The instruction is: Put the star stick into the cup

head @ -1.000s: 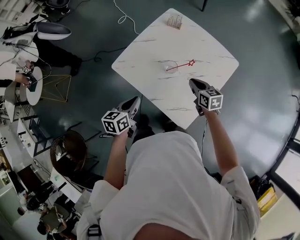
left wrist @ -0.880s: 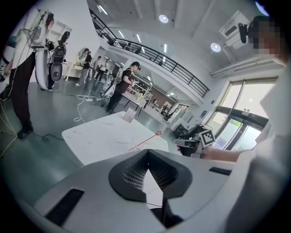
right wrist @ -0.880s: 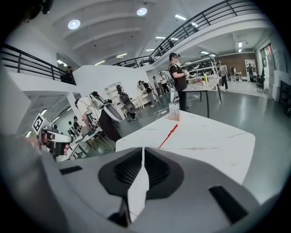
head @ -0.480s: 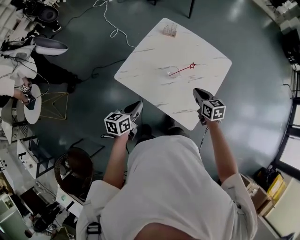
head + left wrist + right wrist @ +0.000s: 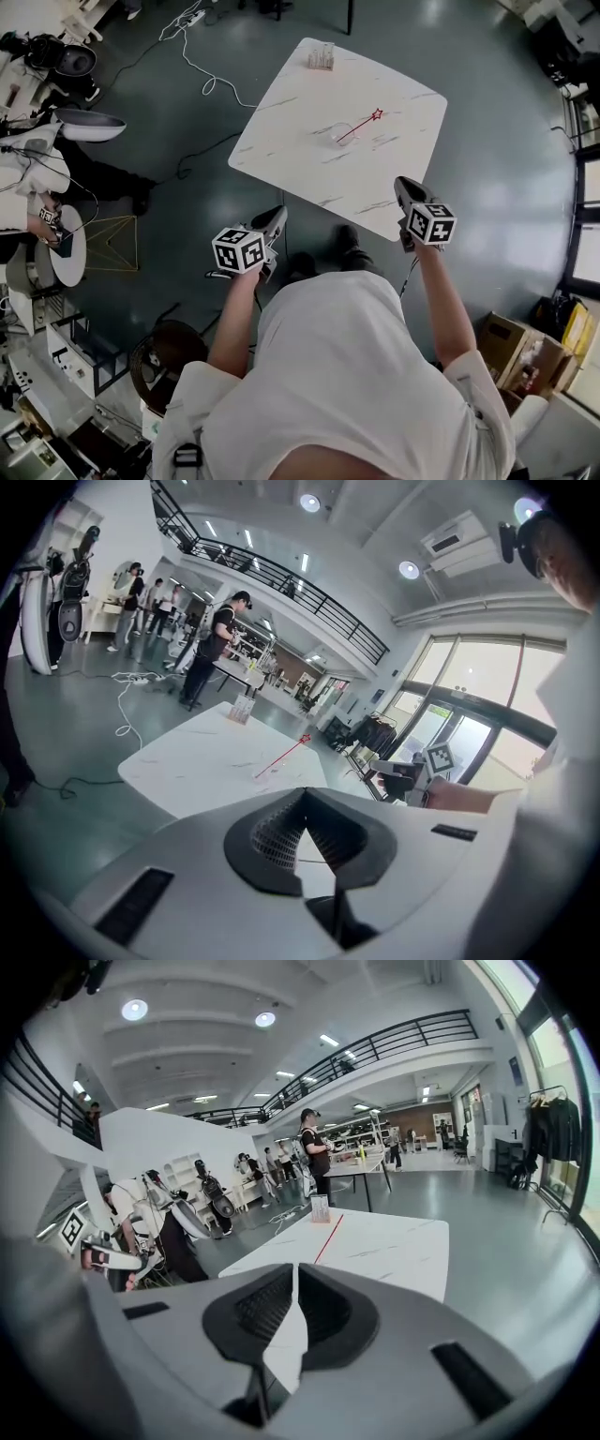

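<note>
- A white marble-look table [image 5: 281, 131] with soft rounded corners and thin grey veining is seen on a dark glossy floor [image 5: 506, 141]. Everything below is placed off that table.
- The star stick [image 5: 356, 127] is a thin red rod topped with a small outlined star. It is found near the table's middle, with the star end pointed toward the far right side.
- The cup [image 5: 342, 138] is only faintly made out as a clear, round thing at the stick's plain end, mid-table. Whether the rod sits inside it or just beside it can't be told.
- A small boxy holder [image 5: 322, 56] is parked at the table's far corner.
- The left gripper [image 5: 278, 214] is held off the table's near-left edge, out over the floor. Its dark ribbed pads are brought together at the tips, with nothing pinched between them.
- The right gripper [image 5: 402, 183] is lined up with the table's near-right edge. Its jaws are closed to a hairline slit and nothing is caught in them either.
- Both grippers are kept well apart from the stick and cup.
- A white cable [image 5: 202, 80] is looped on the floor past the table's far-left side.
</note>
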Motion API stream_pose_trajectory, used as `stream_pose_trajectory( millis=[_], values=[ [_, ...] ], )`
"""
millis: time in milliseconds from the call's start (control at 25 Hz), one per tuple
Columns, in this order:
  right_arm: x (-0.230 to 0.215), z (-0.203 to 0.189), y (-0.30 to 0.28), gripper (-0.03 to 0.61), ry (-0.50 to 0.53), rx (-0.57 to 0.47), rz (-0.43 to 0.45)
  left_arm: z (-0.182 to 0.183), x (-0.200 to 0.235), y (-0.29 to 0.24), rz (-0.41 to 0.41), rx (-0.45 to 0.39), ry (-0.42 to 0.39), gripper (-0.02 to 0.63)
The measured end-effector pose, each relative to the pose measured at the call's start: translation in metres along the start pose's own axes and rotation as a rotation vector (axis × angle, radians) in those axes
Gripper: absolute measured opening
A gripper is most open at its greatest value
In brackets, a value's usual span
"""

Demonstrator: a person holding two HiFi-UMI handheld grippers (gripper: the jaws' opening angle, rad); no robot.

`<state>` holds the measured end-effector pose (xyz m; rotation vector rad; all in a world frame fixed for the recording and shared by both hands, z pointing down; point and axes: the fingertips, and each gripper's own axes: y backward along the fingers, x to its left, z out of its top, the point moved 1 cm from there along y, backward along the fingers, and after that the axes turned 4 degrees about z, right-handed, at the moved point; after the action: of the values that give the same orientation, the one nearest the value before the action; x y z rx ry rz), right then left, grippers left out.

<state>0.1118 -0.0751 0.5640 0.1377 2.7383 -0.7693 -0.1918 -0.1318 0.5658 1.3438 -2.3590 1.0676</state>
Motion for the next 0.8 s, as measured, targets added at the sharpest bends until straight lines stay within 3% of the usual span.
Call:
stream_pose_trajectory(
  millis=[360, 800],
  values=[
    [0.025, -0.022, 0.044, 0.035, 0.012, -0.039, -0.023, 0.003, -0.006, 0.007, -0.063, 0.002, -0.04, 0.014],
    [0.0, -0.007, 0.071, 0.03, 0.066, -0.084, 0.021, 0.009, -0.036, -0.007, -0.042, -0.038, -0.024, 0.014]
  ],
)
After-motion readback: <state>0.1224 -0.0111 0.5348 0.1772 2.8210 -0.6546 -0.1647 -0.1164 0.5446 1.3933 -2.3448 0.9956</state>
